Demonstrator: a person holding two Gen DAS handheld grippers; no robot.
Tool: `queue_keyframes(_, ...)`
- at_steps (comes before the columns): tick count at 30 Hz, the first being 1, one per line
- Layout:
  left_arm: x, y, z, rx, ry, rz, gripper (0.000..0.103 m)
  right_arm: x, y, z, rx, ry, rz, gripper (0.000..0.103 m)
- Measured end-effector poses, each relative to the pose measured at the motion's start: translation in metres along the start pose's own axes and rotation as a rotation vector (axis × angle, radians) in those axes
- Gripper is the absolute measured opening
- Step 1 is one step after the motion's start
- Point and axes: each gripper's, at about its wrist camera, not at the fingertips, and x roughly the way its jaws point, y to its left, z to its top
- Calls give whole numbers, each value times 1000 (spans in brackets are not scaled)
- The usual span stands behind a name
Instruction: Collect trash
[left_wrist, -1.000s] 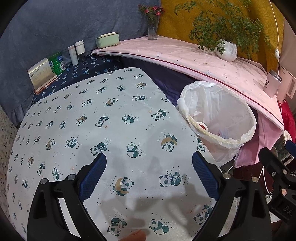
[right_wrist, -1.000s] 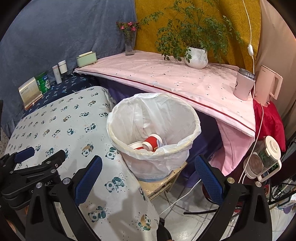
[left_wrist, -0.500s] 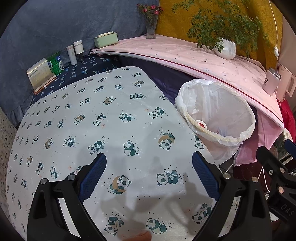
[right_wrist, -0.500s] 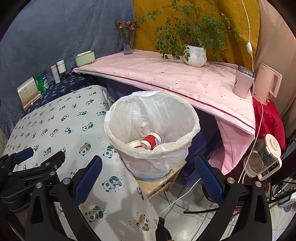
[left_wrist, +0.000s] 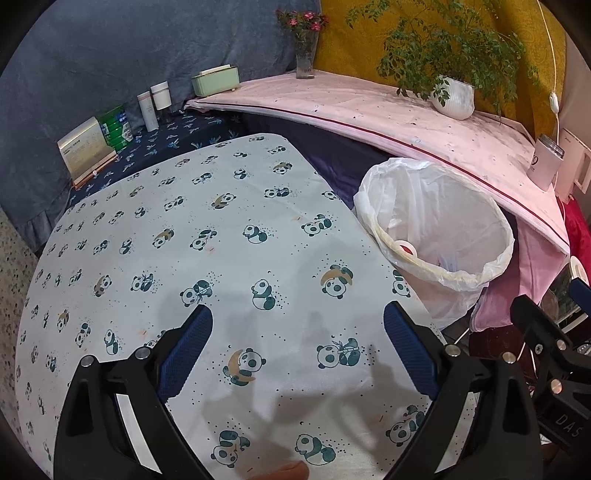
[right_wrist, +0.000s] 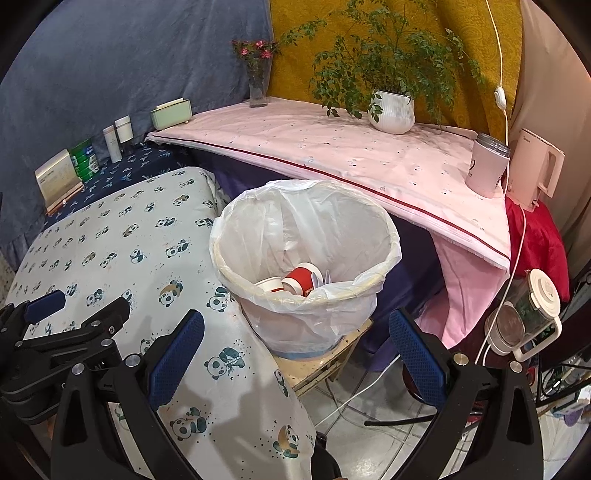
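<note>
Hanging wide open and empty over the bench (left_wrist: 229, 258), the left tool (left_wrist: 297, 349) and right tool (right_wrist: 295, 345) carry nothing; cups (right_wrist: 299, 282) lie in the bin (right_wrist: 384, 273) beside it, placed for easy drops.

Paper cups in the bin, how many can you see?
2. A red cup lies on its side near the middle of the lined trash bin; a white-rimmed one sits against it on the panda-table side. More may be hidden below the liner's rim.
</note>
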Motion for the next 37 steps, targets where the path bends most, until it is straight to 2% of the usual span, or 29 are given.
queue_keyframes(16,1,3,-4,-22,8,28,90,3,0,-3,-7,8,-7,97)
queue_keyframes(37,3,2,-5,-7,21,8,90,5,1,-6,-6,19,-10,97)
